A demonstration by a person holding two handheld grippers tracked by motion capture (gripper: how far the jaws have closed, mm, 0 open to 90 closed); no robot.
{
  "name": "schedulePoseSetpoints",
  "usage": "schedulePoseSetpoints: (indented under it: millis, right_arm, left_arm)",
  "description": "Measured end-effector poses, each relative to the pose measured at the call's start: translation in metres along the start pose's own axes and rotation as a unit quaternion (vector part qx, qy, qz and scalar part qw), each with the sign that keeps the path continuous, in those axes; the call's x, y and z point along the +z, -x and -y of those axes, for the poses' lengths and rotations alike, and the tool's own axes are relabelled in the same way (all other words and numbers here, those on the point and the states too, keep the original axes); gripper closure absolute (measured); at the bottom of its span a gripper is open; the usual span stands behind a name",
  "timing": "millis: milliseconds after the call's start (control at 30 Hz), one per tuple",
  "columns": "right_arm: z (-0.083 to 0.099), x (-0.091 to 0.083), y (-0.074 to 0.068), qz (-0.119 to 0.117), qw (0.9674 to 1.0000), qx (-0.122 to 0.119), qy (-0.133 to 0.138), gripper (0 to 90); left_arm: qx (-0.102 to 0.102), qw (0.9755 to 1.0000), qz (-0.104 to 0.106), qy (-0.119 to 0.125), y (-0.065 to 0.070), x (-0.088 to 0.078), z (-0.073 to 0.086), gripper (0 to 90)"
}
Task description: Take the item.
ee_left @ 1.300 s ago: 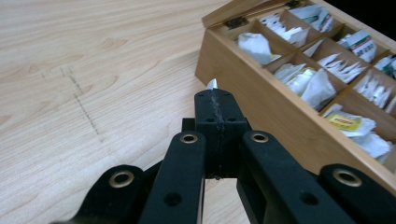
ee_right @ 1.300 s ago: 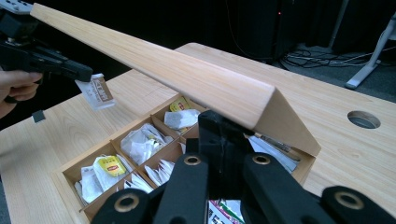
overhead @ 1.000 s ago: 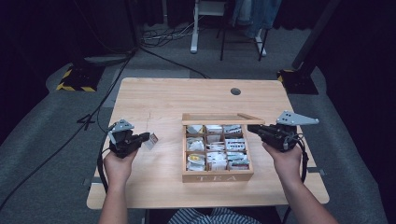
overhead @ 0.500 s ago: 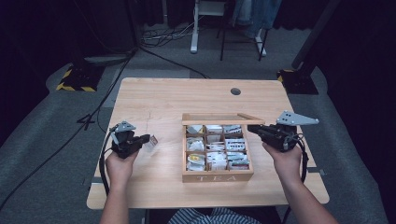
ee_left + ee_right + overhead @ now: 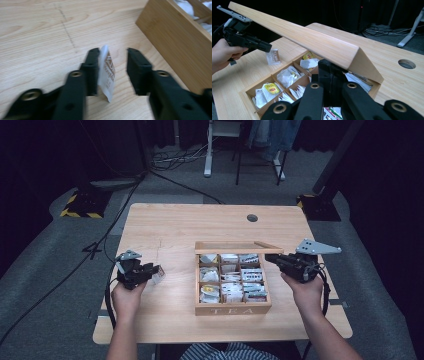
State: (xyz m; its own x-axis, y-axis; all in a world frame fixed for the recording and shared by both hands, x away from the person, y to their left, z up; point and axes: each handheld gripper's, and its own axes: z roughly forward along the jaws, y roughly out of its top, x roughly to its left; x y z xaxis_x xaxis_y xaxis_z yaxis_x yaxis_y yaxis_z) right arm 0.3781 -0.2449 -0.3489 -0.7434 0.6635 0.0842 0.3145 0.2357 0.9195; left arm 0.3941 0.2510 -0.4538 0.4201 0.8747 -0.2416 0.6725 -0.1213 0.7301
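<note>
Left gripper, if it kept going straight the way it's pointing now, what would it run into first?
Probably the wooden tea box. The left gripper points across the table at its near side wall, and its jaws have just been opening with the tea bag packet between them. Depth is hard to judge.

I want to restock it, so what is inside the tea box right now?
The tea box has compartments stuffed with white and yellow tea bags. The right gripper holds the lid up; the lid hides part of the back row, and lower layers are covered.
</note>
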Motion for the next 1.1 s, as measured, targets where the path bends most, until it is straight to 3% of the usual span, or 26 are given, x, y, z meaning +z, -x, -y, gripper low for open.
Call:
schedulePoseSetpoints:
  millis: [33, 133, 300, 400, 467, 500, 667, 700, 767, 1000, 1100]
  right_arm:
    - [0.000, 0.000, 0.000, 0.000, 1.0000, 0.000, 0.000, 90.0]
    - [0.000, 0.000, 0.000, 0.000, 1.0000, 0.000, 0.000, 90.0]
    - [0.000, 0.000, 0.000, 0.000, 1.0000, -0.001, 0.000, 90.0]
    - [0.000, 0.000, 0.000, -0.002, 1.0000, -0.001, -0.001, 90.0]
    - [0.000, 0.000, 0.000, -0.001, 1.0000, -0.002, -0.002, 90.0]
    - [0.000, 0.000, 0.000, -0.001, 1.0000, -0.002, -0.002, 90.0]
    - [-0.001, 0.000, 0.000, 0.001, 1.0000, -0.001, -0.003, 90.0]
    - [-0.001, 0.000, -0.001, 0.001, 1.0000, -0.001, -0.004, 90.0]
    - [-0.001, 0.000, -0.001, 0.001, 1.0000, -0.001, -0.004, 90.0]
    - [0.000, 0.000, 0.000, 0.000, 1.0000, -0.001, -0.004, 90.0]
    - [0.000, 0.000, -0.001, 0.000, 1.0000, 0.000, -0.005, 90.0]
  left_arm:
    - [-0.003, 1.0000, -0.005, 0.001, -0.001, -0.001, 0.000, 54.6]
    - [-0.011, 0.9998, -0.013, 0.005, -0.002, -0.003, -0.001, 43.6]
    - [0.003, 0.9999, -0.006, 0.010, 0.007, -0.010, -0.006, 38.1]
    - [0.022, 0.9997, 0.011, 0.010, 0.017, -0.016, -0.011, 37.7]
    - [0.043, 0.9991, 0.007, 0.003, 0.028, -0.019, -0.015, 36.8]
    - [0.064, 0.9979, 0.007, 0.002, 0.038, -0.024, -0.015, 36.2]
    - [0.079, 0.9965, 0.026, 0.001, 0.051, -0.032, -0.011, 36.2]
    - [0.094, 0.9953, 0.022, 0.000, 0.059, -0.035, -0.010, 36.3]
    - [0.106, 0.9940, 0.027, -0.001, 0.068, -0.037, -0.008, 36.3]
    - [0.126, 0.9908, 0.049, -0.006, 0.087, -0.038, 0.004, 36.3]
    - [0.144, 0.9877, 0.058, -0.019, 0.095, -0.034, 0.012, 36.3]
